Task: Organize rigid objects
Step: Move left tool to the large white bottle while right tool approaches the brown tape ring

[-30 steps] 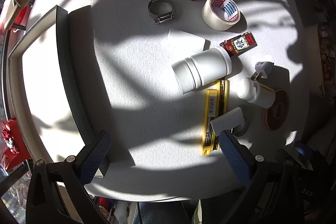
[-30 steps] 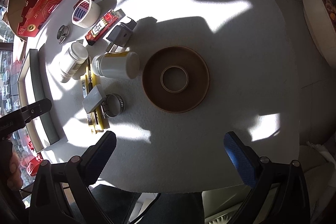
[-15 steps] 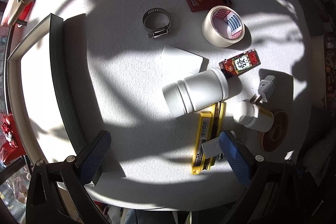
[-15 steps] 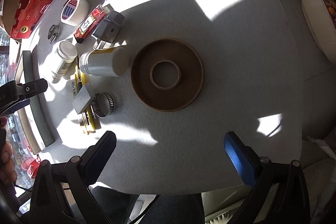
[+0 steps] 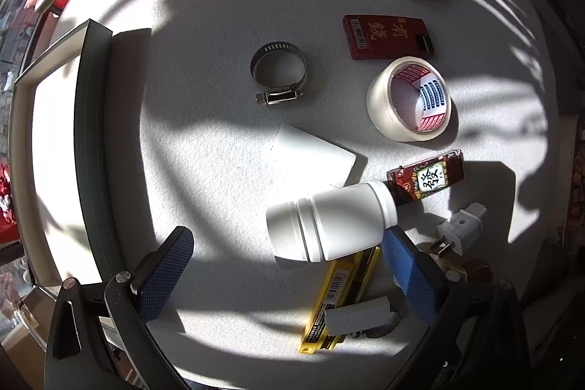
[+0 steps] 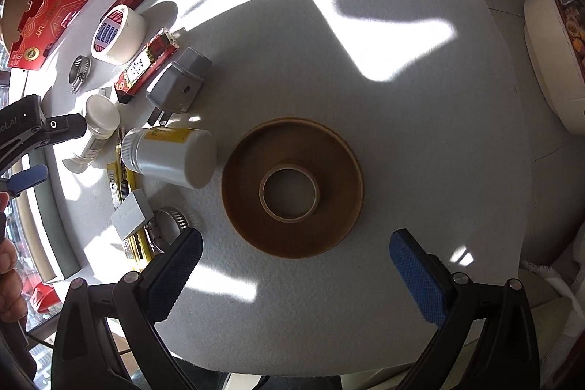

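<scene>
On the white table (image 5: 219, 24), at my far left, a dark-edged tray (image 5: 91, 141) lies along the rim, nothing in the part I can see. My left gripper (image 5: 281, 258) hangs with its jaws spread wide, and a white bottle (image 5: 329, 225) lies on its side between the pads, closer to the right one; I cannot tell if that pad touches it. Beyond it sit a hose clamp (image 5: 278, 75), a white card (image 5: 310, 159) and a tape roll (image 5: 409, 105), with a red box (image 5: 387, 37) farther back. A yellow knife (image 5: 336, 298) runs out from under the bottle, a grey block (image 5: 356, 317) lying across it. Right of the bottle are a red tile (image 5: 427, 176) and a white plug (image 5: 460, 229). My right gripper (image 6: 292, 258) is also wide apart and holds nothing; it hovers just short of a brown tape roll (image 6: 292, 187), which lies flat beside a yellow-labelled bottle (image 6: 172, 156) and a grey adapter (image 6: 182, 83).
</scene>
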Motion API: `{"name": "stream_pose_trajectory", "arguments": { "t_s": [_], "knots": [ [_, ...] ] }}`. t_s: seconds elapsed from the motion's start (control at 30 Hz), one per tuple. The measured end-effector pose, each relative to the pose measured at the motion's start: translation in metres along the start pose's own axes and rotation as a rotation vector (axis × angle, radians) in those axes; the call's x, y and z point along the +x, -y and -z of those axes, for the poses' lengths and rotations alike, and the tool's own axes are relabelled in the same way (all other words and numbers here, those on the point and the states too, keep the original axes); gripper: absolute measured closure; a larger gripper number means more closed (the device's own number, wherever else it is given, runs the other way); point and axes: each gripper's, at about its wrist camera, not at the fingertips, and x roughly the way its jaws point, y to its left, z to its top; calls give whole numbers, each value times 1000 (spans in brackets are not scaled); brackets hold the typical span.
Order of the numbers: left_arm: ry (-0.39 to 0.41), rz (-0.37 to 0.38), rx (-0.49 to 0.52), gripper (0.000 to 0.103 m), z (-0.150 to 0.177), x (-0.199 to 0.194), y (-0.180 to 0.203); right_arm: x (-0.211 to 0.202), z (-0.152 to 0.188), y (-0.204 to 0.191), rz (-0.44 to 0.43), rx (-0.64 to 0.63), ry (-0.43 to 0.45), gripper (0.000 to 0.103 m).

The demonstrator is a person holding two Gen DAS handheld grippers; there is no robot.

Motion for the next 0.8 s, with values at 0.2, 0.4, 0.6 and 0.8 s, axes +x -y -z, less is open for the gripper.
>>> {"name": "stream_pose_trajectory", "arguments": {
  "t_s": [0.2, 0.4, 0.6, 0.8],
  "knots": [
    [25, 8, -17, 0, -7, 0, 9, 13, -19, -23, 60, -90, 22, 0],
    [10, -31, -43, 0, -20, 15, 15, 26, -41, -28, 95, -110, 14, 0],
    [14, -75, -122, 0, -12, 24, 0, 33, -58, -27, 114, -129, 14, 0],
    [-25, -66, -262, 0, -4, 41, -8, 37, -67, -38, 111, -137, 17, 0]
  ]
}}
